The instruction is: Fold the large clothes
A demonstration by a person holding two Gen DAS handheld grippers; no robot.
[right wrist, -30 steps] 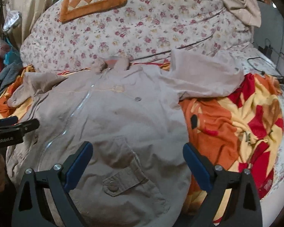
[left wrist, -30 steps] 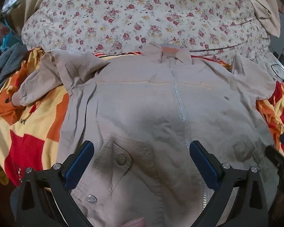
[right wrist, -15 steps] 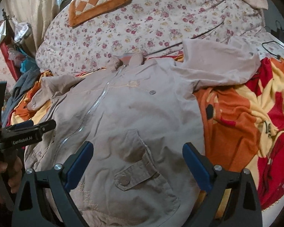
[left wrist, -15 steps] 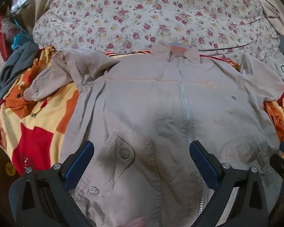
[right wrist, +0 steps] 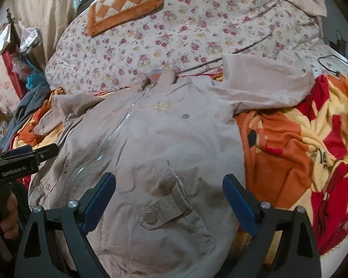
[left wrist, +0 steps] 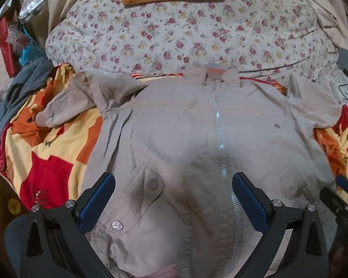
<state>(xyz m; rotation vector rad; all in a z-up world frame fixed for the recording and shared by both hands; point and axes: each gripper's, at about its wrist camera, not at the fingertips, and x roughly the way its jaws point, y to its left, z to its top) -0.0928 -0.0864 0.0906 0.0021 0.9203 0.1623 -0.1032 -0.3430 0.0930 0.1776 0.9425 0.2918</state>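
1. Jacket point(left wrist: 188, 139), beige and zipped, lies front-up on the red, orange and yellow blanket point(left wrist: 46, 162) over the bed, collar toward the floral quilt point(left wrist: 174, 34).
2. Quilt fills the far side; an orange checked mat point(right wrist: 125, 4) sits on top, seen whole only from the right wrist.
3. Right sleeve point(right wrist: 264, 85) shows fully in the right view, folded across the blanket; the left view catches the cuffed left sleeve point(left wrist: 65, 108) and grey clothing point(left wrist: 16, 97) beyond.
4. Left gripper point(left wrist: 174, 201) hovers above the pocket and zipper, jaws spread wide, grasping nothing.
5. Right gripper point(right wrist: 169, 199) hangs over the flap pocket point(right wrist: 167, 210), jaws likewise released.
6. Hand point(right wrist: 2, 215) grips the left tool's handle at the edge.
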